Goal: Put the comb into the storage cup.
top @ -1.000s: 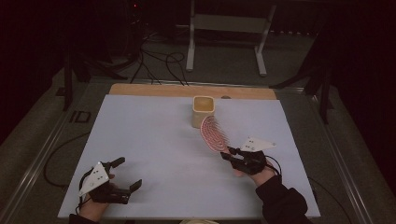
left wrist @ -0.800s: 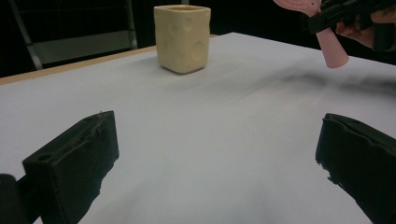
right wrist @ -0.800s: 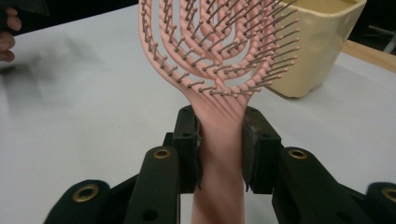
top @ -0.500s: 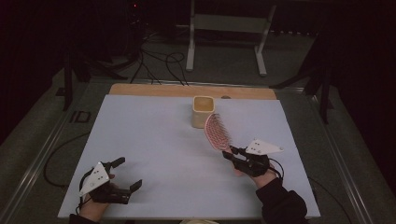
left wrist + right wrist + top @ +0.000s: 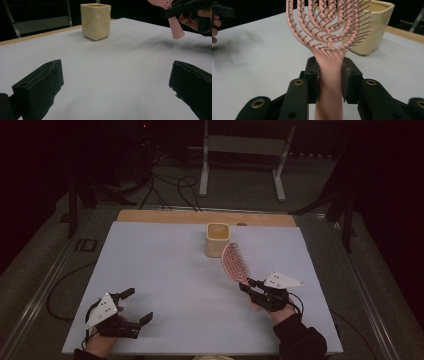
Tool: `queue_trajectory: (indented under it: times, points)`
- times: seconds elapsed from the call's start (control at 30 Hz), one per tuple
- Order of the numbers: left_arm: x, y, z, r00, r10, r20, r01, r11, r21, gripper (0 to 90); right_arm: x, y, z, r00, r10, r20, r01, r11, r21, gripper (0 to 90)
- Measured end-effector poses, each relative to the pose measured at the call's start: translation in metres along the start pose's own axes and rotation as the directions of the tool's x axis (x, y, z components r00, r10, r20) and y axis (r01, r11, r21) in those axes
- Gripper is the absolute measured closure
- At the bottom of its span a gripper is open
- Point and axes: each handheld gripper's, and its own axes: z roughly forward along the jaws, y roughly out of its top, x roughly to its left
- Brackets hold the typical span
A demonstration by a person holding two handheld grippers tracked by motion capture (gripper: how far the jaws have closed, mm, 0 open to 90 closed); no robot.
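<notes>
Clamped on the neck of a pink hairbrush point(image 5: 329, 27), the right gripper point(image 5: 251, 287) holds it off the white table point(image 5: 165, 270) with the bristled head raised and tipped toward a cream-coloured cup point(image 5: 218, 239) — the apparent destination, judging by how close the head stands to the cup's rim in the high view. Seen from the right gripper view, both black pads press the handle just below where the head fans out, and the handle's free end hangs beneath them. Off to the near left corner, the left gripper point(image 5: 131, 307) lies low over the table with its jaws spread wide and nothing between them. Behind the cup runs a strip of bare wood point(image 5: 200, 216), then dark floor with cables and a metal stand point(image 5: 242, 150). The risk from here looks plain: the brush is long and the cup small and light, so a head brought in off-centre could nudge the rim and tip or shove the cup — and a brush stood in so short a cup may lean and topple it, or slip in the jaws as it is turned.
</notes>
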Motion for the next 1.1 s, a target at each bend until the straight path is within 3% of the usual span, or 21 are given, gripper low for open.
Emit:
queue_trajectory:
  times: [0.17, 0.37, 0.57, 0.9, 1.1]
  points:
    - [0.000, 0.006, 0.000, 0.9993, -0.022, 0.029, 0.022, 0.9997, -0.005, 0.2, -0.002, 0.000, 0.000, 1.0000, 0.004, 0.005, -0.004, 1.000, 0.005, 70.7]
    - [-0.001, 0.018, -0.001, 0.9985, -0.019, 0.051, 0.019, 0.9998, 0.001, 0.2, -0.003, 0.001, -0.001, 0.9999, 0.015, 0.007, -0.015, 1.000, -0.002, 70.7]
    - [0.001, 0.031, -0.002, 0.9987, -0.011, 0.050, 0.010, 0.9999, 0.010, 0.2, -0.002, 0.002, -0.002, 0.9997, 0.017, 0.015, -0.017, 1.000, -0.002, 70.7]
    - [0.005, 0.052, 0.000, 0.9978, -0.030, 0.060, 0.028, 0.9992, 0.027, 0.2, -0.004, 0.003, -0.004, 0.9995, 0.031, 0.008, -0.031, 0.999, -0.007, 70.7]
    - [0.006, 0.066, 0.002, 0.9981, -0.016, 0.060, 0.014, 0.9993, 0.035, 0.2, -0.004, 0.004, -0.004, 0.9996, 0.028, 0.007, -0.028, 1.000, -0.009, 70.7]
